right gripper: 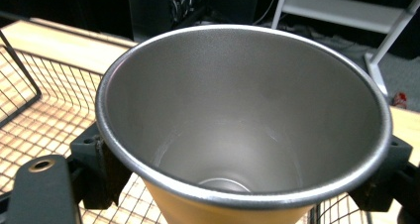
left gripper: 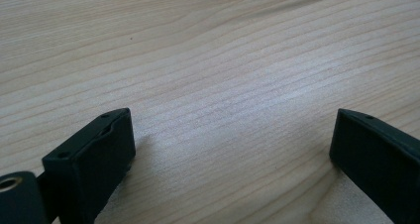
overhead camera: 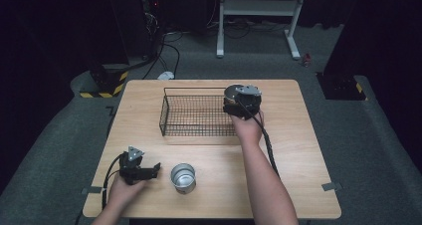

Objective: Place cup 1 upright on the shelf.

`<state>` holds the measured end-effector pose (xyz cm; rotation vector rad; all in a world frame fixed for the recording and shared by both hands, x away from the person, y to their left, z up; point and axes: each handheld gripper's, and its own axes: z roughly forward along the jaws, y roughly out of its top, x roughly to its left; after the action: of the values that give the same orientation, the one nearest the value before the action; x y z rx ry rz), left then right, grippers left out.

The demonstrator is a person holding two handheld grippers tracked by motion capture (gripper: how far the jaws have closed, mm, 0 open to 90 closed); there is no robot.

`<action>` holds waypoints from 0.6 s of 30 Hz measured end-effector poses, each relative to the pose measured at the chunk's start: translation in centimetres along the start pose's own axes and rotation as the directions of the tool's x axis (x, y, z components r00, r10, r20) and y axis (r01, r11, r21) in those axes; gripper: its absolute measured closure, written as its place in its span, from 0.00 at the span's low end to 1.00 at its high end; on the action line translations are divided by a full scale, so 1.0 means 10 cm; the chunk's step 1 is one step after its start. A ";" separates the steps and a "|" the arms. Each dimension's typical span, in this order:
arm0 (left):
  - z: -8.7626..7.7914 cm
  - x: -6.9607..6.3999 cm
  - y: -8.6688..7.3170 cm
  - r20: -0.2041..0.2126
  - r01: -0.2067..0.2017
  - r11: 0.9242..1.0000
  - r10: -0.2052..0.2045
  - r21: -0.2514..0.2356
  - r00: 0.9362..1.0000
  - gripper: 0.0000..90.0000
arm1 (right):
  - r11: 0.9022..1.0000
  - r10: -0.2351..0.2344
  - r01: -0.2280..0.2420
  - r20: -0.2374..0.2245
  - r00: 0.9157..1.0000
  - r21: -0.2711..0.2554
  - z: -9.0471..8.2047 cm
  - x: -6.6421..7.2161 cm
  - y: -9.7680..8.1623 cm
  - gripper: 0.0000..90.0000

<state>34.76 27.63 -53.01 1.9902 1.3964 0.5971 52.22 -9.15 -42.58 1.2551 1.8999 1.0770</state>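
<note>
Your right tool (right gripper: 237, 184) grips the steel cup (right gripper: 242, 115) over the wire basket (overhead camera: 196, 116), upper middle, for dropping in; left tool (left gripper: 233, 154) sits released on the worktop (left gripper: 208, 60).

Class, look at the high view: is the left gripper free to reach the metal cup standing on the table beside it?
Probably yes. The left gripper is open and holds nothing, the metal cup stands apart just beside its jaws, and only bare table lies between.

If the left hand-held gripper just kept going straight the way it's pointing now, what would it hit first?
Probably the metal cup. In the high view the left hand-held gripper points along the table toward it, jaws open and empty. Its own view looks down on bare wood, so it may graze the tabletop first.
</note>
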 end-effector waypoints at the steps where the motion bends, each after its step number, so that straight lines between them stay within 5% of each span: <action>1: 0.00 0.00 0.00 0.000 0.003 1.000 -0.003 -0.001 1.000 0.05 | 1.000 -0.001 0.001 0.001 1.000 0.007 0.01 0.00 -0.01 0.16; 18: 0.00 0.00 0.00 -0.001 0.003 1.000 -0.003 0.000 1.000 0.05 | 0.995 0.028 -0.026 -0.019 0.999 0.099 0.18 0.06 -0.24 0.16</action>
<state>34.72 27.62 -53.01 1.9879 1.3992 0.5969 52.42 -8.63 -45.58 1.3326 1.9780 1.0242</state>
